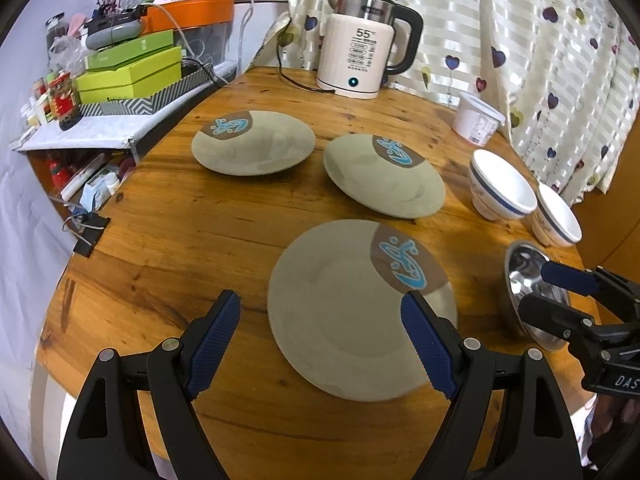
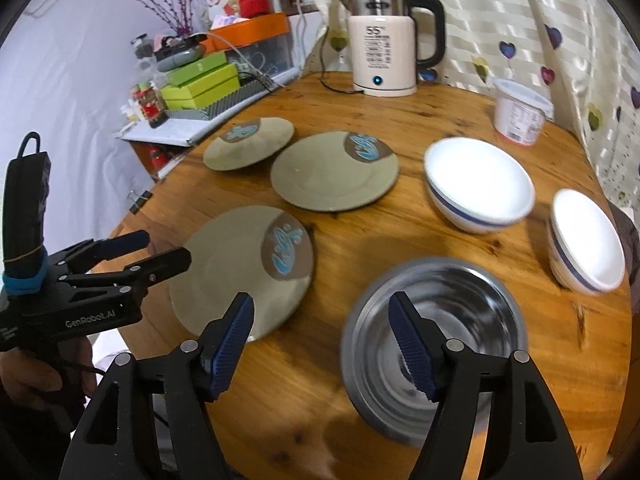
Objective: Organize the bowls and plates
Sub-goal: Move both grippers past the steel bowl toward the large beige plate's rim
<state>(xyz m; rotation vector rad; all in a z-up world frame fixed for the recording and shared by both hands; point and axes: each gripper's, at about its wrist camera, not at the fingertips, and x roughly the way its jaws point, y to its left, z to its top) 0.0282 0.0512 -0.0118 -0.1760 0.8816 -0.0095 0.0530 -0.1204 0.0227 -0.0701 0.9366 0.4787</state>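
I see three grey-green plates lying flat on the round wooden bench (image 1: pixel 160 240), each apart from the others. The near plate (image 1: pixel 352 312) sits right in front of my left tongs (image 1: pixel 320 340). Those tongs are spread wide with nothing in them, and they hang just over the near rim of that plate. I think I hold them wide so they can slide over the plate's edge and pinch it.

The middle plate (image 1: pixel 380 176) and the far plate (image 1: pixel 252 144) sit further back, side by side, near the kettle (image 1: pixel 368 48). They make a good spot for a stack, I think.

My right tongs (image 2: pixel 320 344) are wide apart too and hold nothing. One finger hangs over the steel bowl (image 2: pixel 432 344), the other over bare wood, so the bowl's rim lies between them. That looks ready for a pinch on the rim.

The big white bowl (image 2: pixel 480 184) and the small white bowl (image 2: pixel 588 236) stand upright on the right side, near each other but not touching. A white tub (image 2: pixel 518 116) stands behind them by the curtain.

Nothing is stacked yet.
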